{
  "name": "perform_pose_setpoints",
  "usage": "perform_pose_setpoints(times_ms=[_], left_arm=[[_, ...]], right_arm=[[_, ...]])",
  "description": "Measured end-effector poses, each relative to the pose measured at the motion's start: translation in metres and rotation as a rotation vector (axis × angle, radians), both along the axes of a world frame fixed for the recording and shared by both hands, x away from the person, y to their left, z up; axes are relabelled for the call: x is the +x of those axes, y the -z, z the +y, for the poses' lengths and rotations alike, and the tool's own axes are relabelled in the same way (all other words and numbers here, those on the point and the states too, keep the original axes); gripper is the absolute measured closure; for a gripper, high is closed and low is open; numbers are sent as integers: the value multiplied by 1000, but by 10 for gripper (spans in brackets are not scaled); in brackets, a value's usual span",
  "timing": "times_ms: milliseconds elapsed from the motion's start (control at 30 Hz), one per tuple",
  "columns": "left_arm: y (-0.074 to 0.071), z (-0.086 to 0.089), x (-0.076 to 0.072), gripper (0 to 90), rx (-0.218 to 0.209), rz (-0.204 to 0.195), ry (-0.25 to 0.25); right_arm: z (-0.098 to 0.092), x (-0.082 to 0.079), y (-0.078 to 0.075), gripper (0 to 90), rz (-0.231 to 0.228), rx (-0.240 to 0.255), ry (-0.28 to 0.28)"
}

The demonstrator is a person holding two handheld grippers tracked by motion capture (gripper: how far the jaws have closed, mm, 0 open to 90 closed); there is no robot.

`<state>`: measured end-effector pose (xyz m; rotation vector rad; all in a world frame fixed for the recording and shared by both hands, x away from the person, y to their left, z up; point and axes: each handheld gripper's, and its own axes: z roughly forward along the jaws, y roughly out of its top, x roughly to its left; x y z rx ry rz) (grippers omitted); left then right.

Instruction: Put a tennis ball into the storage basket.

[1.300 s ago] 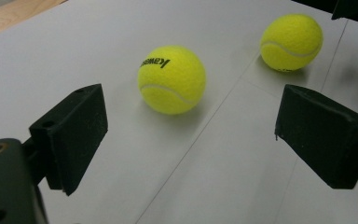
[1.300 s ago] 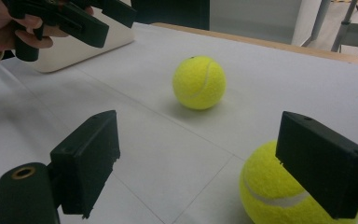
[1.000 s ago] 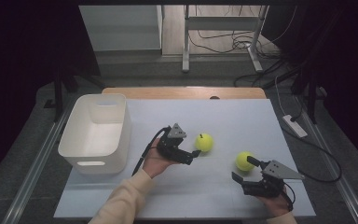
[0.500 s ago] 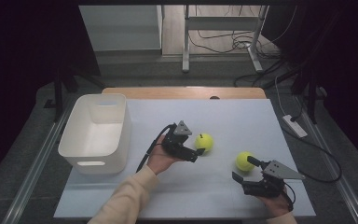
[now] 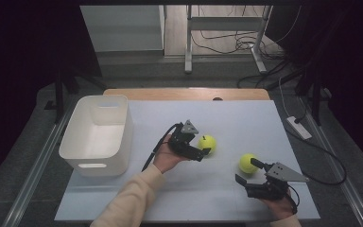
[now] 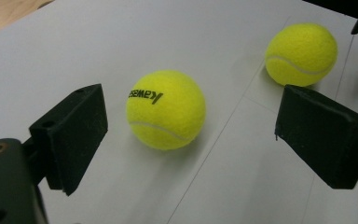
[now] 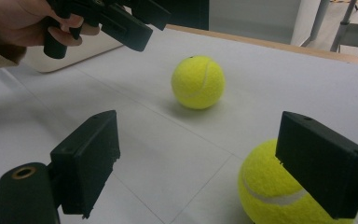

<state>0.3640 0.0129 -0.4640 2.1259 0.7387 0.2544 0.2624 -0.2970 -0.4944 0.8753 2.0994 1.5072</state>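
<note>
A: Where does the left gripper stand in the high view?

B: Over the middle of the white table, held in the person's left hand, with its grey three-cornered plate on top. The near ball lies just ahead of its tips. From above I cannot tell whether the jaws flank the ball or stop short.

A: Does the left gripper view settle that?

B: Yes. The left gripper is spread wide and holds nothing; the near ball sits ahead of it in the gap, closer to the left jaw and touching neither. It also shows black lettering on the felt and a pale curved seam, too small to see from above. The far ball lies beyond the right jaw.

A: And the right gripper?

B: In the high view its forward jaw tip reaches the far ball. In the right gripper view the right gripper is wide open and empty, and the far ball lies low beside the right jaw, partly hidden by it; I cannot tell if they touch. The near ball sits ahead, well apart.

A: Textures?

B: Fuzzy yellow-green round balls; blocky matt black jaws; a smooth table with thin lines; a glossy white bin with rounded corners beyond the left hand.
</note>
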Motion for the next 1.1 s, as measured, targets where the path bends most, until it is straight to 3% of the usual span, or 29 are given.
perform_pose_setpoints(times_ms=[567,1100], left_arm=[[4,-12,12,95,28,17,3],[19,-24,28,89,58,64,-14]], right_arm=[[-1,0,-1,134,-4,5,2],[-1,0,0,134,-3,4,1]])
